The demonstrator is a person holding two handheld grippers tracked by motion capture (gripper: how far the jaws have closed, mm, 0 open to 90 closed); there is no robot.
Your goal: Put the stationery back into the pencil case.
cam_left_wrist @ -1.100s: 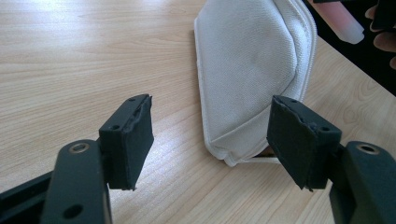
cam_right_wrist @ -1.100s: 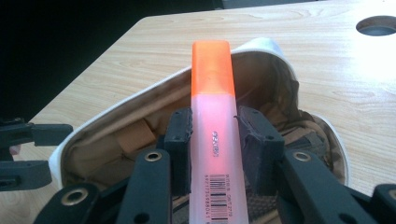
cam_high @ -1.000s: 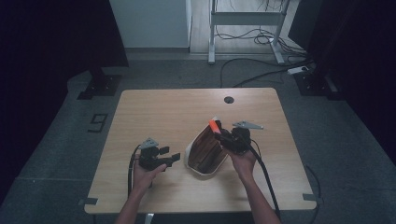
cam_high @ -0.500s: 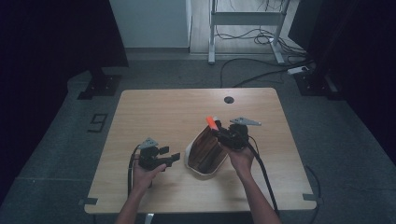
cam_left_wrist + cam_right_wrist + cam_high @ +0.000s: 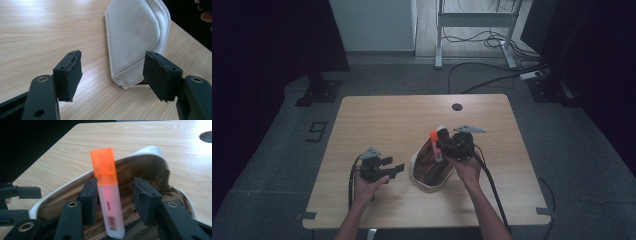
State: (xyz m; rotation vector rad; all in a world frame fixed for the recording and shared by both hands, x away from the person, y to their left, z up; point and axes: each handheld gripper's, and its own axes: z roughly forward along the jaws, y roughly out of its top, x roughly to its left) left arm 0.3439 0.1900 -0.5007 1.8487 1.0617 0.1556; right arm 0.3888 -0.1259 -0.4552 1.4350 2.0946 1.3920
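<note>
A white pouch with a brown lining lies open on the wooden table. An orange-capped highlighter stands upright in its mouth, lower end inside. My right gripper hovers over the pouch and its jaws have just been opening. The highlighter stands between them, leaning on one pad with a gap to the other. My left gripper rests open to the left of the pouch, jaws pointing at its white side with nothing between them.
A round cable hole sits near the table's far edge. Cables trail from both grippers toward the front edge. Bare tabletop spreads to the left and behind the pouch. Dark floor and a desk frame lie beyond the table.
The right jaws have parted off the highlighter, which has sunk a little lower into the pouch. The left gripper has stayed put.
</note>
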